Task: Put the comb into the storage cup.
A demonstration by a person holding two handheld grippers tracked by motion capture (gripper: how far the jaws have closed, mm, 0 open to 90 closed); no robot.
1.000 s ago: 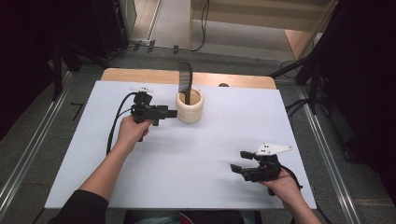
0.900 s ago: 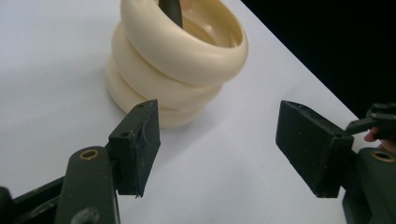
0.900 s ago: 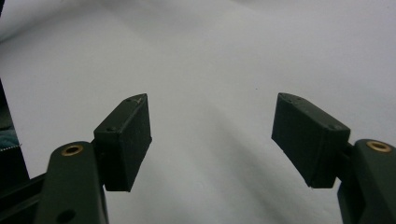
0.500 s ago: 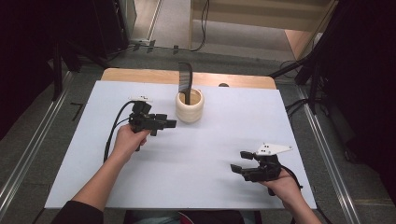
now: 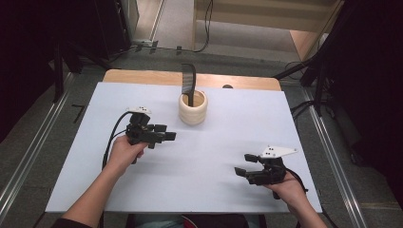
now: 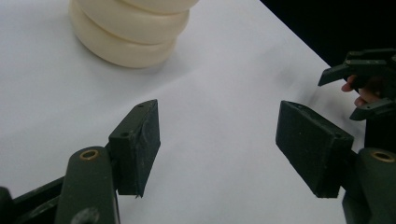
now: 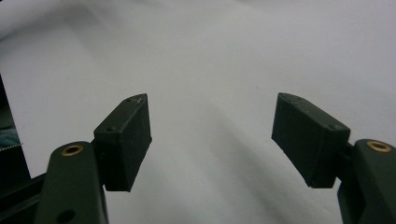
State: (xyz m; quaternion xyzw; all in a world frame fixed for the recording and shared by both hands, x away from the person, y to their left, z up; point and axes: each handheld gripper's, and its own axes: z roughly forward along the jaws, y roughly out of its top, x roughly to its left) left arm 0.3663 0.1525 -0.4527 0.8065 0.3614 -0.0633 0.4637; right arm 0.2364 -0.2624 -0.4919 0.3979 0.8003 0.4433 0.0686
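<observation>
Surface [image 5: 228, 156]: white sheet across the middle of the high view, with a strip of wood along its far edge.

Cup [image 5: 193, 108]: cream, ribbed, upright at upper centre of the high view; seen also at the top left of the left gripper view [image 6: 130, 32].

Comb [image 5: 188, 84]: black, standing upright in the cup, teeth end above the rim.

Left gripper [image 5: 164, 133]: left of centre in the high view, held in a hand [image 5: 124, 153], pointing right, near the cup but apart from it and lower in the frame. Jaws released, wide apart, nothing between them.

Right gripper [image 5: 244, 167]: lower right of the high view, well apart from the cup, held low over the bare sheet. Jaws released, spread, holding nothing. Seen also at the right edge of the left gripper view [image 6: 348, 88].
</observation>
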